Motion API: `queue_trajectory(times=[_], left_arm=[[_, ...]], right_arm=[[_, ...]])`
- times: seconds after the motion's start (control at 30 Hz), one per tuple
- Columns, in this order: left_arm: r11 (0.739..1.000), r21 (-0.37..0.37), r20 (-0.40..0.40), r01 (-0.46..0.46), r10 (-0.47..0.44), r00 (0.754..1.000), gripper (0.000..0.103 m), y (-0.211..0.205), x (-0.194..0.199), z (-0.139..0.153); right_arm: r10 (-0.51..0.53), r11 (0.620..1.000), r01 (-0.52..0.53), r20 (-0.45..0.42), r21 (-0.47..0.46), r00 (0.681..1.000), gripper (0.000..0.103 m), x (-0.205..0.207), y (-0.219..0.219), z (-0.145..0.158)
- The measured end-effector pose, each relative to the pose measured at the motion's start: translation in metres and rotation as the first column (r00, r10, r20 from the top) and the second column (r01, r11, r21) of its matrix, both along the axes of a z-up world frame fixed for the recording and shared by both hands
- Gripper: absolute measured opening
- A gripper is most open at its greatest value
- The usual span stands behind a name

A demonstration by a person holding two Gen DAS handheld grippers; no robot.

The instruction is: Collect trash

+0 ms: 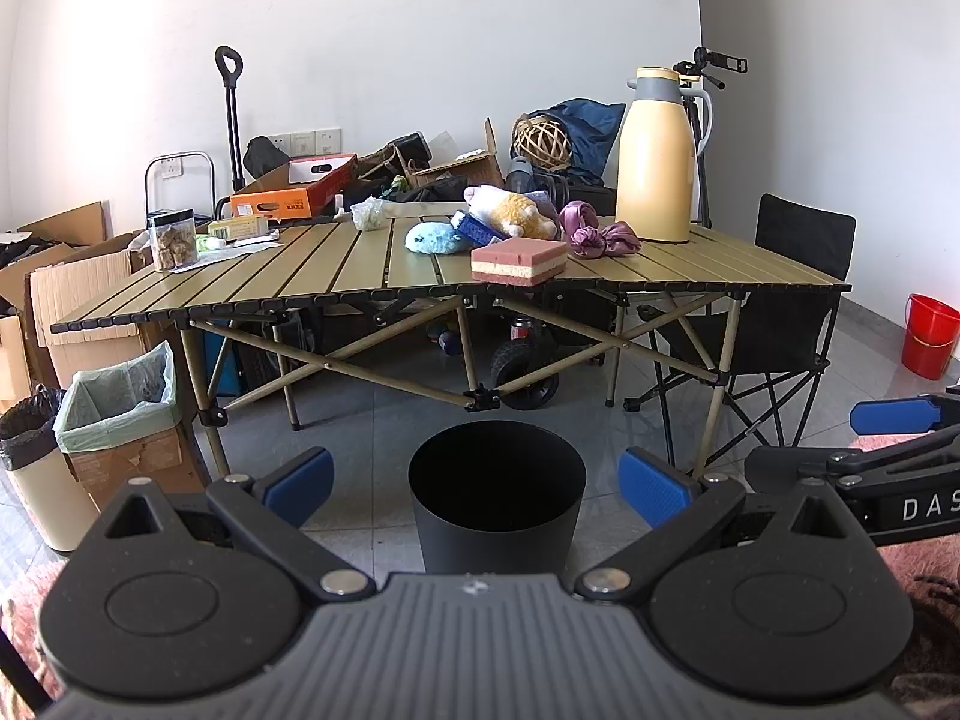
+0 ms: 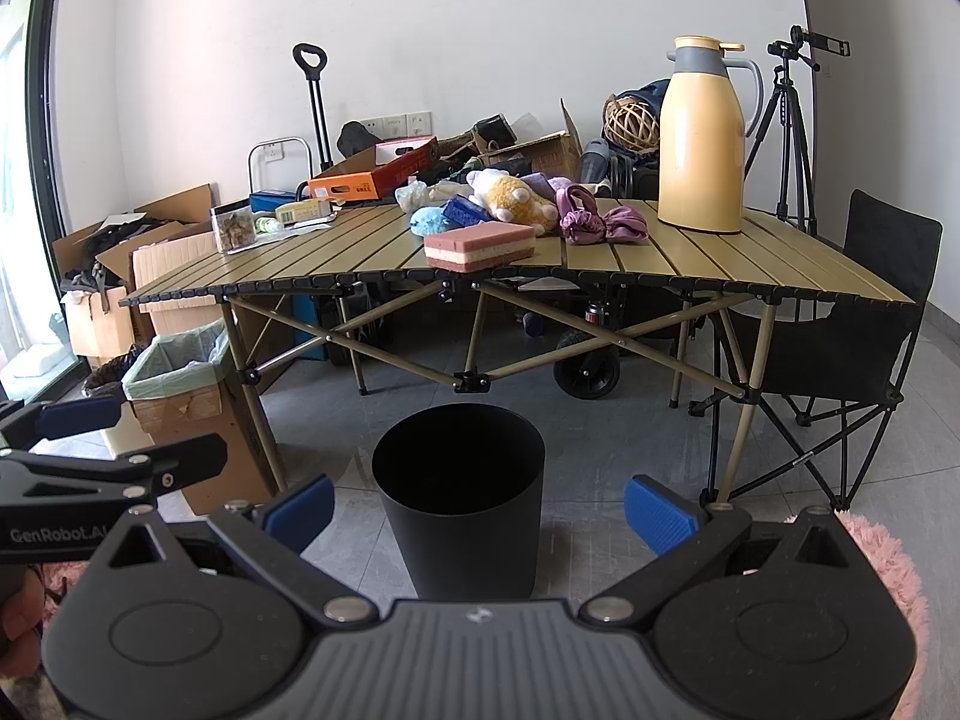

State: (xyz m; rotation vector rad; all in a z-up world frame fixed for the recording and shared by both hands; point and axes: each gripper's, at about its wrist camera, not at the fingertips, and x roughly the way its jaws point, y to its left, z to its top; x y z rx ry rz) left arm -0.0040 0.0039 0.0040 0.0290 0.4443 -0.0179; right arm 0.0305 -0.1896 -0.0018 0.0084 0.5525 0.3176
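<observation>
While the black bin (image 1: 497, 495) stands on the floor before the table (image 1: 336, 276), nothing is gathered: left gripper (image 1: 477, 489) and right gripper (image 2: 480, 507) hover wide open, empty. Next, likely: reach for table scraps; readable: "GenRobot.AI", "DAS"

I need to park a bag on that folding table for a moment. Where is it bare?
On the table, the front right slats below the yellow thermos are free, as is the front left strip between the snack jar and pink sponge. The back middle is crowded with toys.
</observation>
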Motion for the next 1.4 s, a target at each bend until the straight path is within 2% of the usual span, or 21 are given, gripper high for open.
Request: queue_trajectory(times=[0.37,0.53,0.87,1.4], left_arm=[[1.000,-0.002,0.001,-0.002,0.002,1.000,0.103,0.000,0.000,0.000],[1.000,-0.005,0.008,-0.004,0.004,1.000,0.103,-0.001,0.012,-0.001],[1.000,-0.008,0.014,-0.008,0.008,1.000,0.103,0.002,0.021,0.000],[1.000,0.000,0.018,-0.011,0.011,1.000,0.103,0.008,0.075,-0.001]], right_arm=[[0.001,1.000,-0.001,0.000,0.001,1.000,0.103,0.003,-0.001,0.001],[-0.002,1.000,0.002,0.004,0.005,1.000,0.103,0.006,0.003,-0.004],[-0.008,1.000,0.008,0.018,0.014,1.000,0.103,0.025,0.001,-0.001],[-0.012,0.999,0.011,0.033,0.030,0.999,0.103,0.073,0.007,0.001]])
